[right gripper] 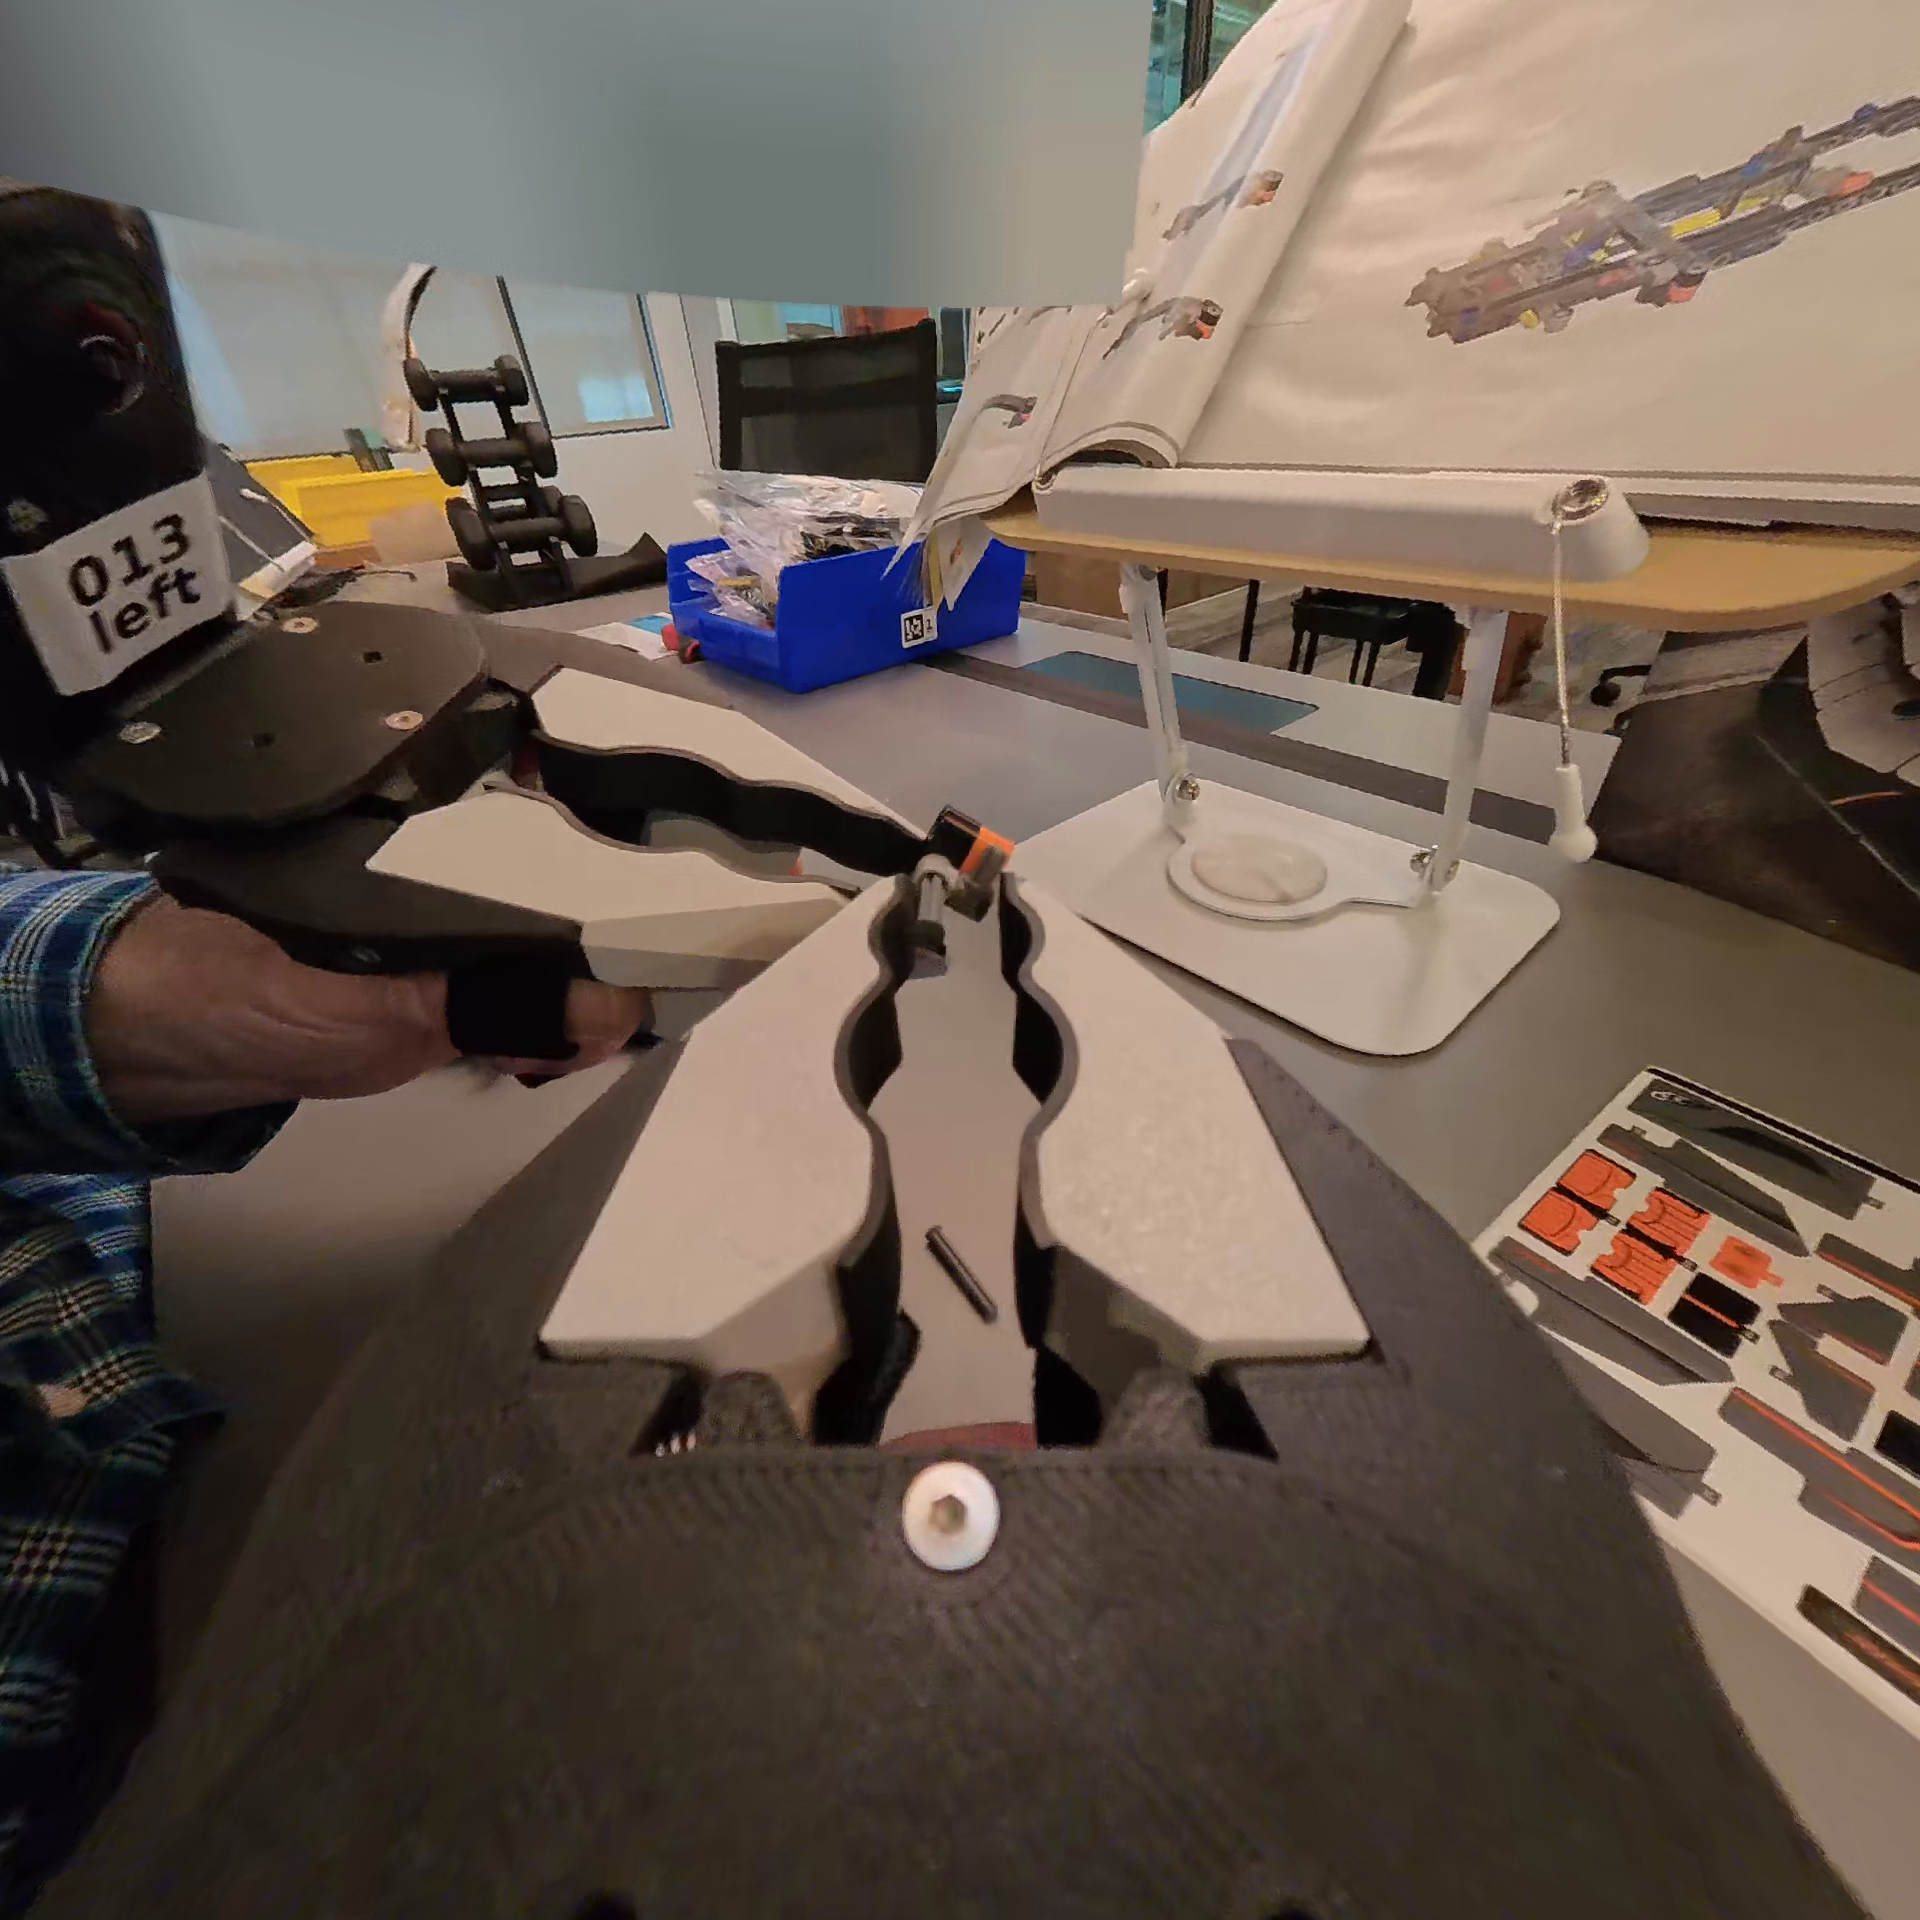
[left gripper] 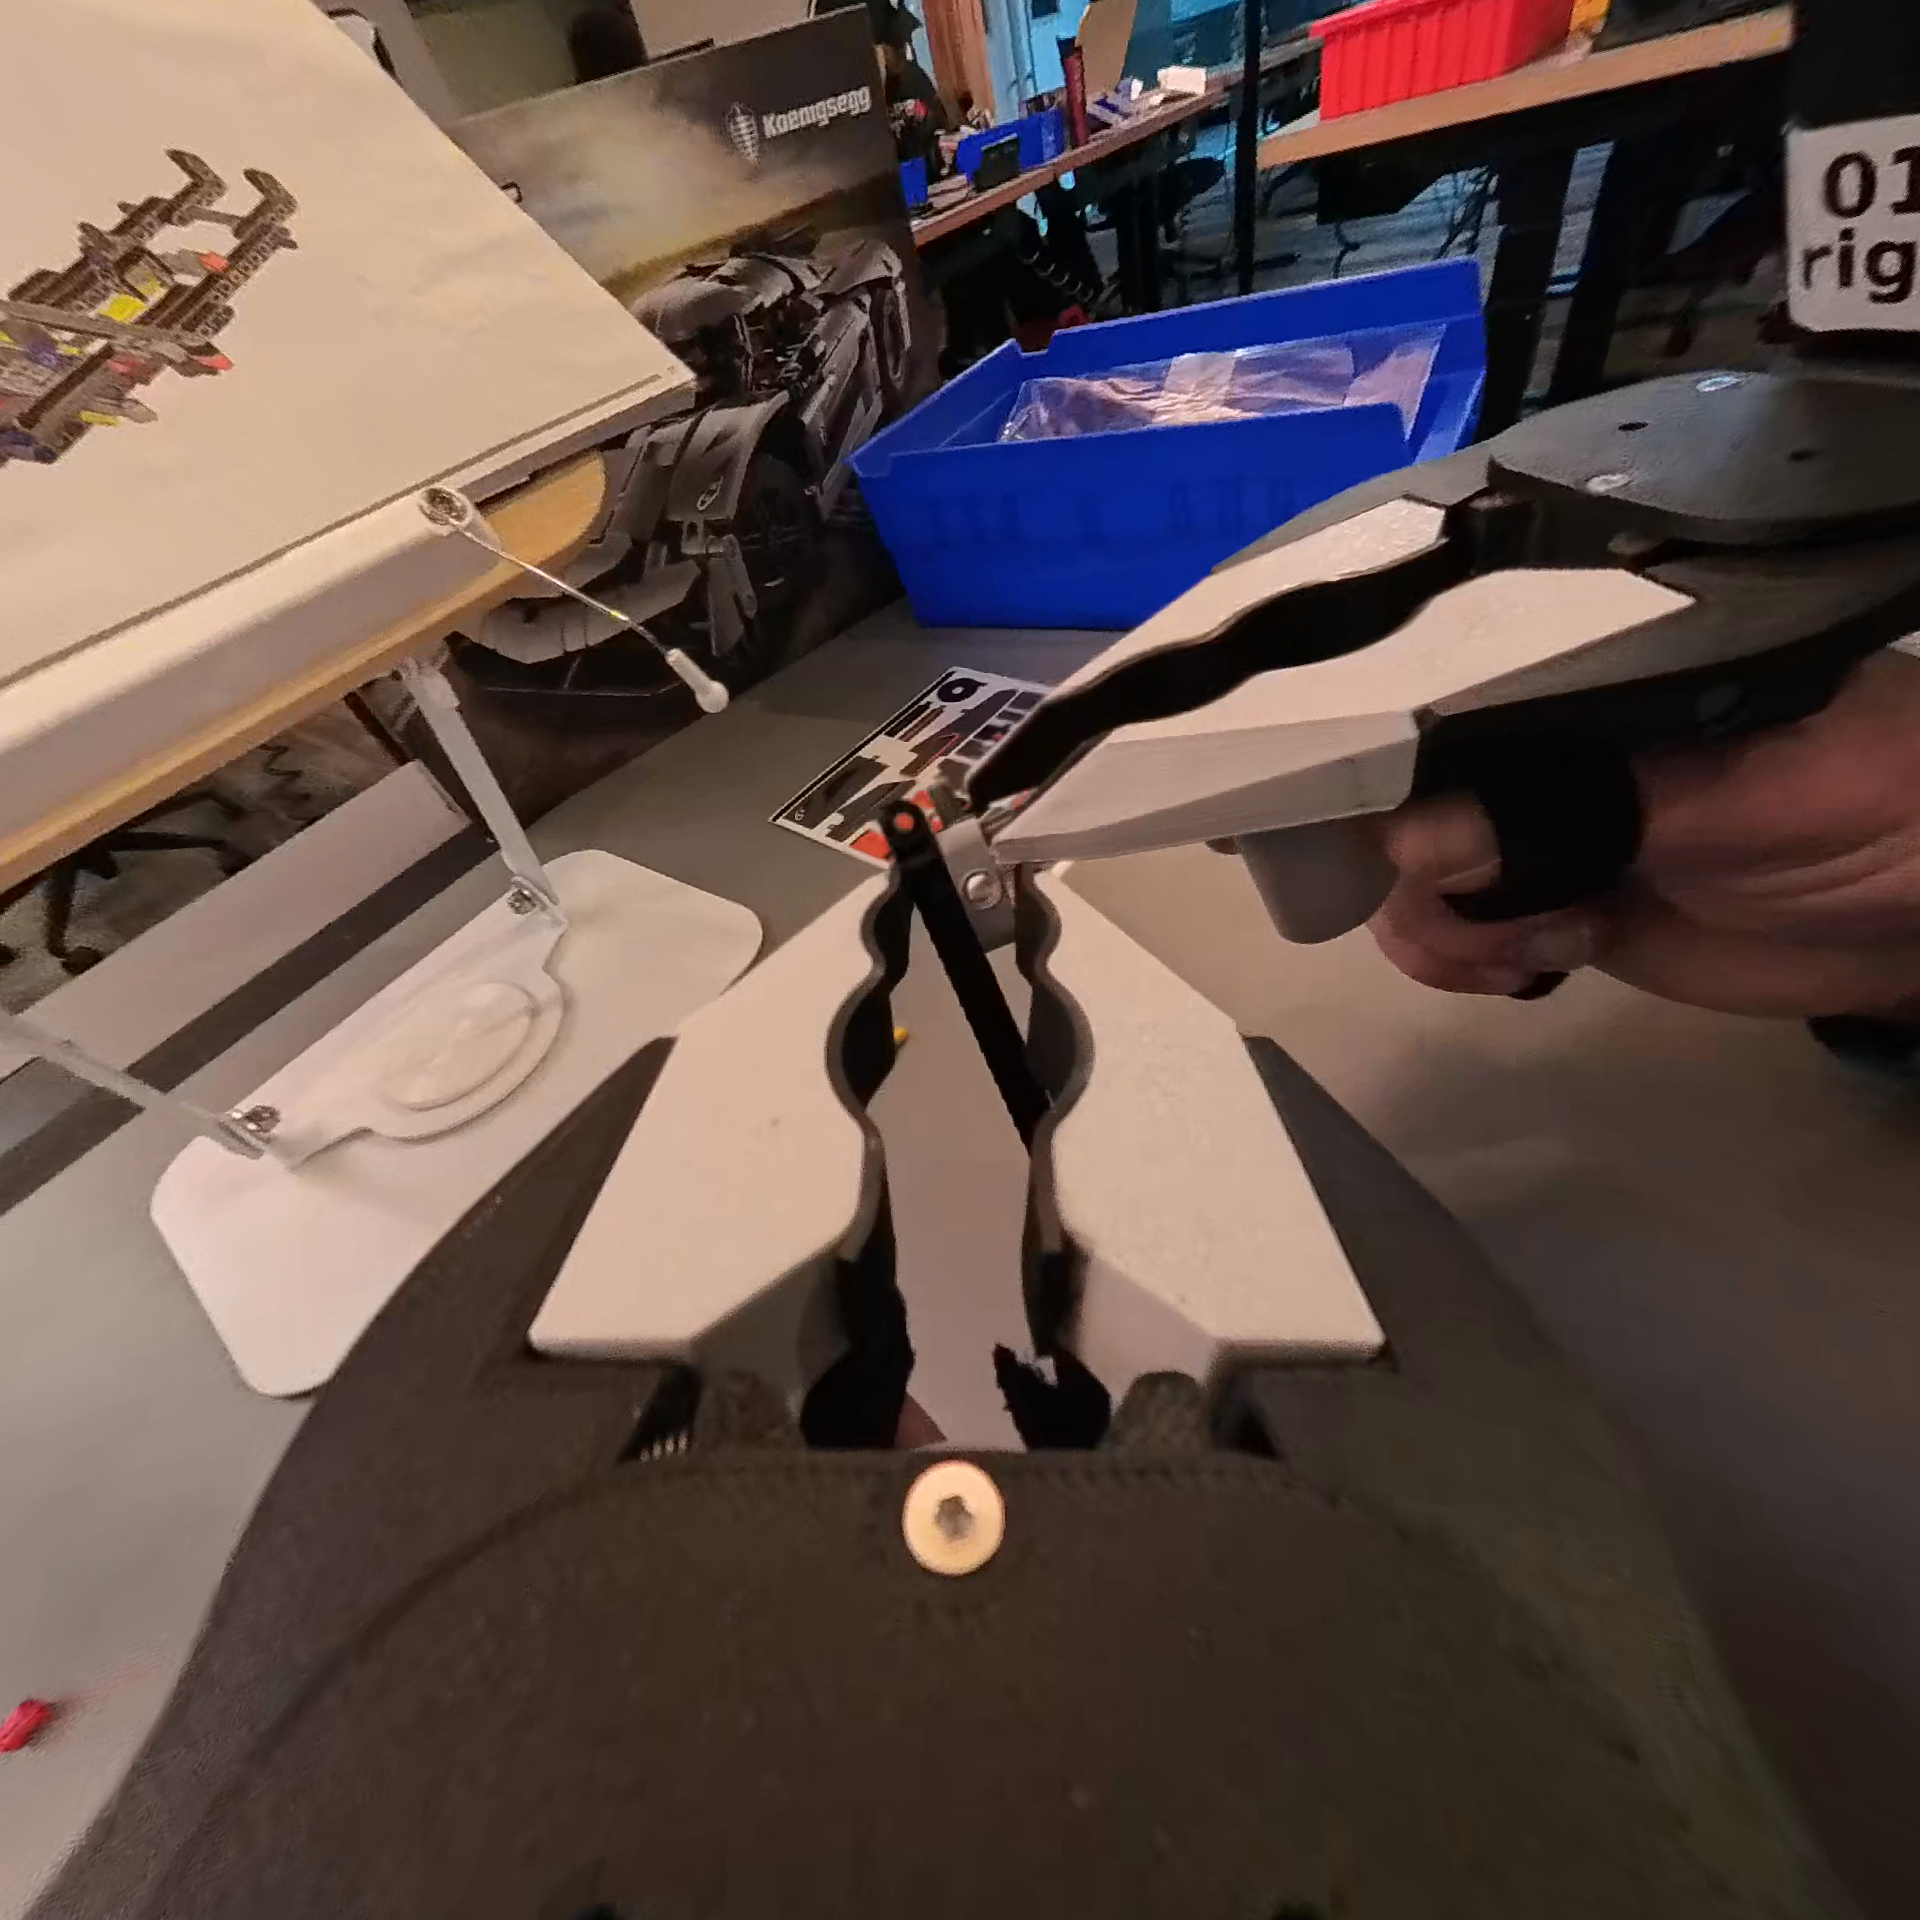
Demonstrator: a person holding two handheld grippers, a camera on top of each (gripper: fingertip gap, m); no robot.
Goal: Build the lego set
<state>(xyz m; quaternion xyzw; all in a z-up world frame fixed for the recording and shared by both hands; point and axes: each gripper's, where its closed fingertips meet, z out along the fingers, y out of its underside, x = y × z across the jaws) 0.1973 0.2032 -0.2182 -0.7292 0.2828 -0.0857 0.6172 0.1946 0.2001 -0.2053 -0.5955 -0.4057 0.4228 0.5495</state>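
Observation:
My left gripper (left gripper: 961,909) is shut on a long black beam (left gripper: 977,997) that slants up between its fingers, with an orange pin at its top end (left gripper: 902,823). My right gripper (right gripper: 951,899) is shut on a small grey connector with a black pin (right gripper: 932,909), and holds it against the beam's orange-tipped end (right gripper: 977,844). The two grippers meet tip to tip above the grey table. The right gripper also shows in the left wrist view (left gripper: 977,805), coming in from the right with the grey connector (left gripper: 980,885). The left gripper also shows in the right wrist view (right gripper: 920,842).
A loose black pin (right gripper: 961,1273) lies on the table under my right gripper. A sticker sheet (right gripper: 1714,1309) lies to the right. The instruction book (left gripper: 260,312) rests on a white stand (left gripper: 436,1060). A blue bin (left gripper: 1164,488), the set's box (left gripper: 748,312) and a red piece (left gripper: 26,1725) are nearby. My two grippers' fingertips are within a few centimetres of each other. Left tips and right tips are each some 30 cm from the instruction book (left gripper: 260,312). The right camera catches it too, in the right wrist view (right gripper: 1822,250).

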